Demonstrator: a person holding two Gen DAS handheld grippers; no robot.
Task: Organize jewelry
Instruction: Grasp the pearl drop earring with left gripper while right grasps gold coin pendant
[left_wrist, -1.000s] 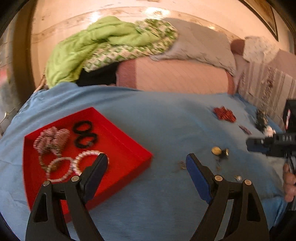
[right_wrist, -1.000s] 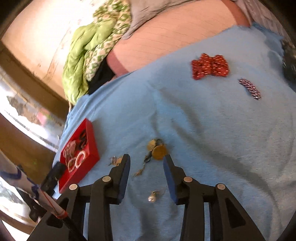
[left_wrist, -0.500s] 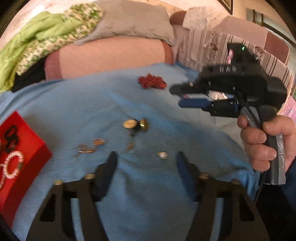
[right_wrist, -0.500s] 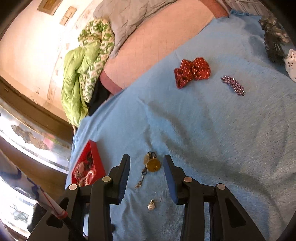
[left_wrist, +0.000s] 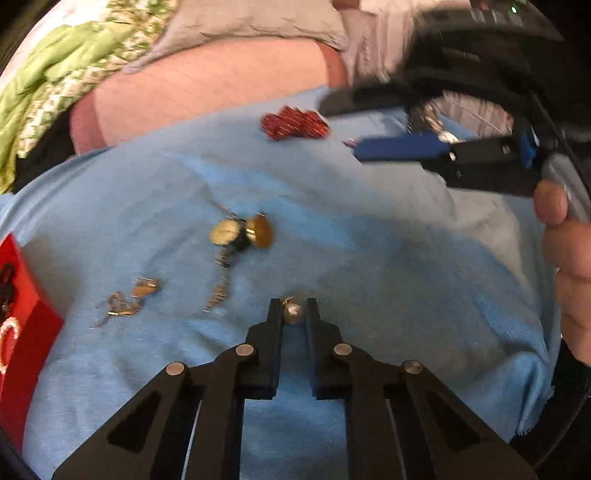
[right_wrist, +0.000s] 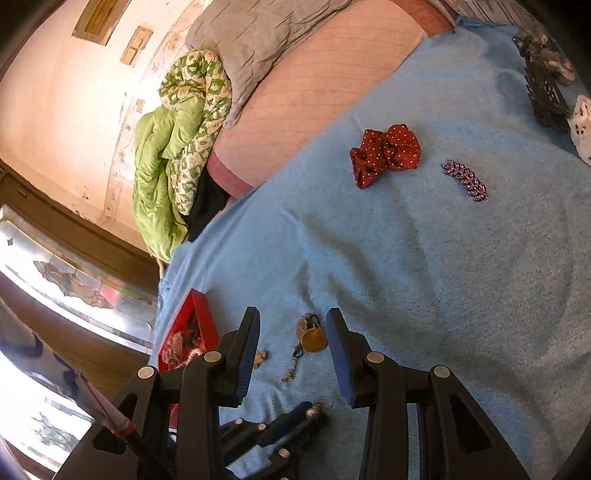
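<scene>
pearl earring (left_wrist: 293, 314) sits on the blue cloth (left_wrist: 369, 258), right between the tips of the left gripper (left_wrist: 293, 313). jaws are closing on it, both pads at the bead's sides; looks pinched but contact is hard to confirm w/ the blur. left wrist view also shows the right gripper (left_wrist: 364, 127) from the side, up top right, hanging over the cloth w/ blue pads apart, nothing between them, a hand (left_wrist: 569, 254) on its handle.

right wrist view gives what the left can't: right gripper (right_wrist: 291, 325) at a middling gap, empty, w/ the gold coin earrings (right_wrist: 312, 338) on the cloth between its tips but not touched. low in that view the left gripper (right_wrist: 314, 413) pokes in from below, earring (right_wrist: 314, 409) at its tip.

red tray (right_wrist: 195, 325) is at far left in both views; left wrist sees only a corner (left_wrist: 26, 314), right wrist sees in: a striped scrunchie & dark bands inside. small gold pieces (left_wrist: 127, 301) lie near the tray. red dotted scrunchie (right_wrist: 386, 153) & sparkly hair clip (right_wrist: 465, 181) are well apart up the cloth, sharp only in the right view. dark hair accessory (right_wrist: 543, 88) at far edge shows in the right view only.
</scene>
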